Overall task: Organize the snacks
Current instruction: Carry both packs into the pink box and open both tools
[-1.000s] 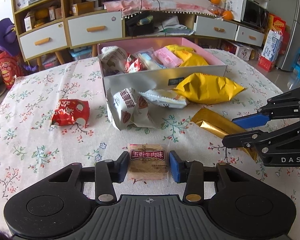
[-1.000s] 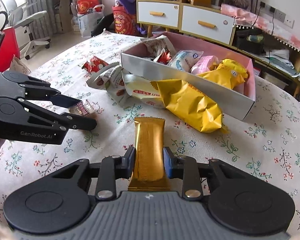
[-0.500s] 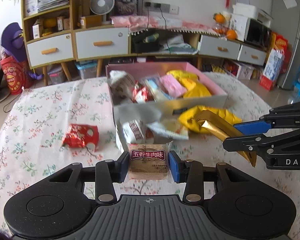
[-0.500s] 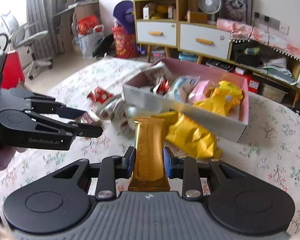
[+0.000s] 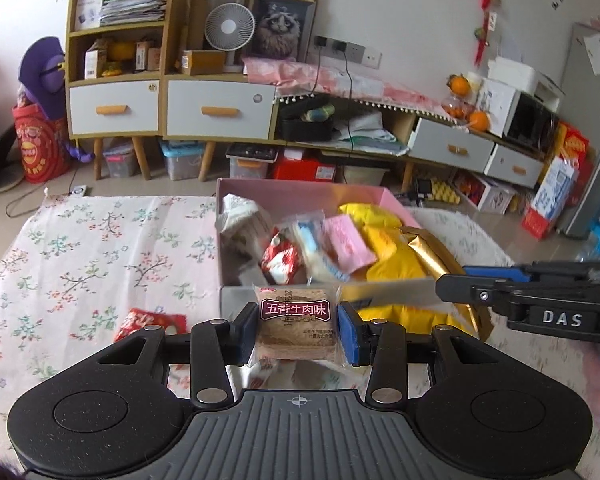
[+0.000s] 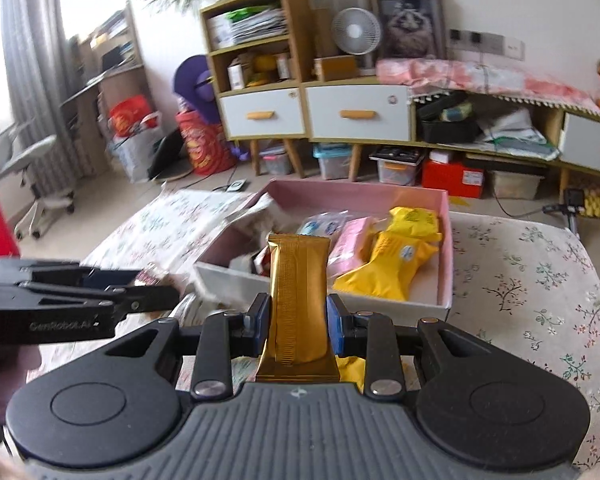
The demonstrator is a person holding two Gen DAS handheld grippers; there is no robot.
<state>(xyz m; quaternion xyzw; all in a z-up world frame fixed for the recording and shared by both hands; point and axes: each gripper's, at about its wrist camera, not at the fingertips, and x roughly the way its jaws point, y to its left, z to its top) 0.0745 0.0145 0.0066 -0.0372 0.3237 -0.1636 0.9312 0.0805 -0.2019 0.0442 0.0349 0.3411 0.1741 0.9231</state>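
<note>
Floral table (image 5: 100, 248); left tongs (image 5: 298, 326) clamp brown snack (image 5: 296, 326).

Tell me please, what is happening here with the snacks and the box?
A person is sorting snacks into a pink box on a flowered table, with a gripper in each hand. The left gripper is shut on a brown square packet, and the right gripper is shut on a gold bar. Both are held up just before the box, which already holds yellow, pink and other packets. A red packet lies on the table outside it.
</note>
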